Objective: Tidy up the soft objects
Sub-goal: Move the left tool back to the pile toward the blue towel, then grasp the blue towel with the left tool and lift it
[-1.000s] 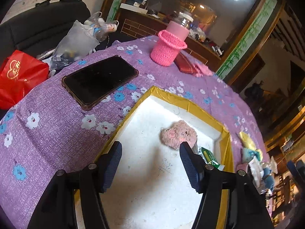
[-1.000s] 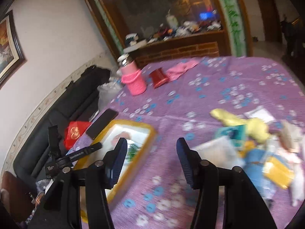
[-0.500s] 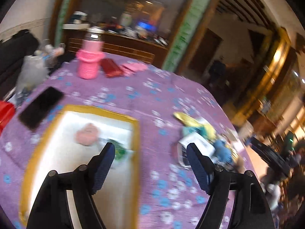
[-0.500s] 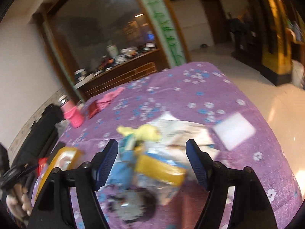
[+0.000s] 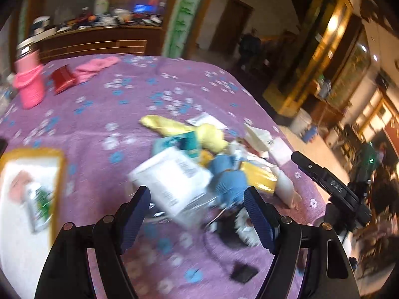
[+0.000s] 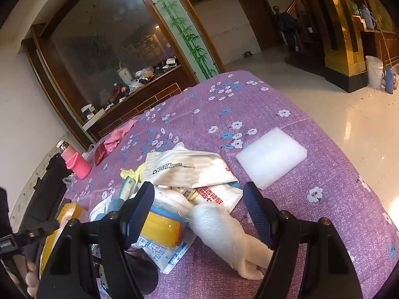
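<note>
Both our grippers are open and hold nothing: the left gripper (image 5: 197, 214) and the right gripper (image 6: 199, 209) hang over the pile (image 6: 189, 174) at frame centre. We should choose one loose soft thing, perhaps the white roll (image 6: 224, 231) at lower centre, and close on its middle. The tray (image 5: 58, 174), at left edge, already holds a pink toy (image 5: 18, 183) and a packet (image 5: 41, 204).

jumbled soft-item pile (image 6: 189, 199) on purple tablecloth (image 6: 249, 104), pink plush (image 5: 18, 183) in tray (image 5: 32, 153)
</note>
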{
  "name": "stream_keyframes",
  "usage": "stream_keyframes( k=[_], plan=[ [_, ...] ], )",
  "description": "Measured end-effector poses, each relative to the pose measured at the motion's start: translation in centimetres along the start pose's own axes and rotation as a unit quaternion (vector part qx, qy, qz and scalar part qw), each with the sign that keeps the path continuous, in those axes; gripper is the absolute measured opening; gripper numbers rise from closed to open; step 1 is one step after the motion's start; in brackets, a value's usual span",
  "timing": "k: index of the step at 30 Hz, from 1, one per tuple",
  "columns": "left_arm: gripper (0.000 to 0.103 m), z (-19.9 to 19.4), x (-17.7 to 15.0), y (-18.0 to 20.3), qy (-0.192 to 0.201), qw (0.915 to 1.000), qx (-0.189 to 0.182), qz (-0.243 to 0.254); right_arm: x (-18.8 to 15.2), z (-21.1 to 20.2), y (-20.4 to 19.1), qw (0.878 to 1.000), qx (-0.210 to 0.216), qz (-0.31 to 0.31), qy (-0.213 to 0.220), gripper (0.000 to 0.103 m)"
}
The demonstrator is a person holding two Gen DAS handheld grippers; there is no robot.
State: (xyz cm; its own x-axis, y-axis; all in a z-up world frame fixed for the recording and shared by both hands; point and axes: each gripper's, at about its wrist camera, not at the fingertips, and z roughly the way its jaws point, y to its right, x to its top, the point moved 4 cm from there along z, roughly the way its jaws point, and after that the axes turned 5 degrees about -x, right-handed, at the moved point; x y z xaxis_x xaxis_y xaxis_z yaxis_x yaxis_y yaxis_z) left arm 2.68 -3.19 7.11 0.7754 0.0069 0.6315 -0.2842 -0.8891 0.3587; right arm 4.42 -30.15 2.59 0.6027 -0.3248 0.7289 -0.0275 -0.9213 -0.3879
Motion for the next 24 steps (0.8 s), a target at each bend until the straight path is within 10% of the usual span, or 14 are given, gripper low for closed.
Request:
stream_keyframes(
  k=[8, 10, 12, 24],
  plan=[
    [0.079, 6.5, 1.5, 2.6, -0.055, 0.9981, 0.006, 0.027, 0.4, -1.0, 1.1, 1.0, 0.009, 0.025, 0.014, 0.076],
    [0.067, 7.4, 1.5, 2.8, -0.065, 0.9968, 0.018, 0.044, 0.4, -0.9, 1.3, 0.999, 0.01, 0.03, 0.012, 0.076],
    [0.027, 8.3, 1.1, 3.0, -0.086, 0.9944, 0.018, 0.058, 0.4, -0.7, 1.3, 0.999, 0.009, 0.03, 0.009, 0.076],
    [0.027, 2.1, 1.8, 1.7, -0.003, 0.9996, -0.007, 0.027, 0.5, -0.4, 2.8, 0.999, -0.005, 0.052, 0.004, 0.076]
  ],
)
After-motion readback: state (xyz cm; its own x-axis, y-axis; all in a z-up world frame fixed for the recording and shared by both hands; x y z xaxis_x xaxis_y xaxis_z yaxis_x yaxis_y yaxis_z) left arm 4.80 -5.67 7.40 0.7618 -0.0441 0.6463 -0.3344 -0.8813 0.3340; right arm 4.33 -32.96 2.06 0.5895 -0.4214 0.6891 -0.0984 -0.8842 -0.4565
